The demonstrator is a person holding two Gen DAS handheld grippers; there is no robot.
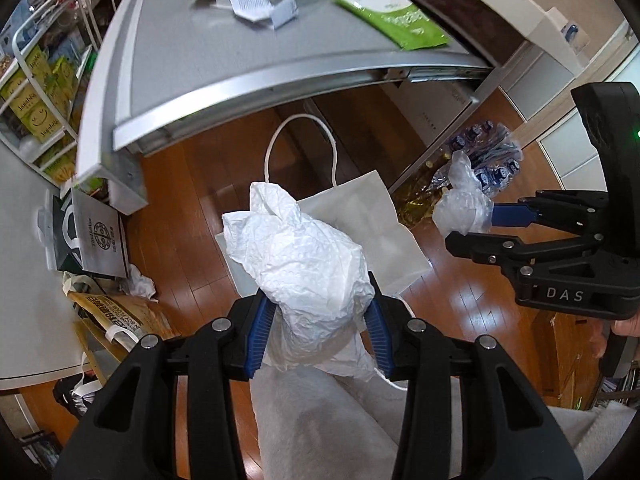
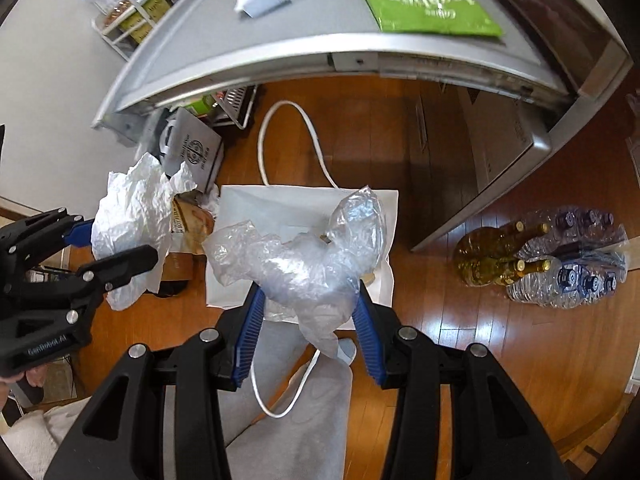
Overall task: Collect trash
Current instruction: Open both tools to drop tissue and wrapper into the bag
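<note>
My left gripper is shut on a crumpled white paper wad and holds it above a white paper bag with cord handles that lies on the wooden floor. My right gripper is shut on a crumpled clear plastic wrap above the same bag. The right gripper also shows at the right of the left wrist view, the left gripper at the left of the right wrist view. More trash lies on the grey table: a green packet and paper slips.
The grey table juts out above the bag. Shopping bags lie on the floor at the left. Wine bottles and a pack of water bottles stand at the right. A wire rack with boxes is far left.
</note>
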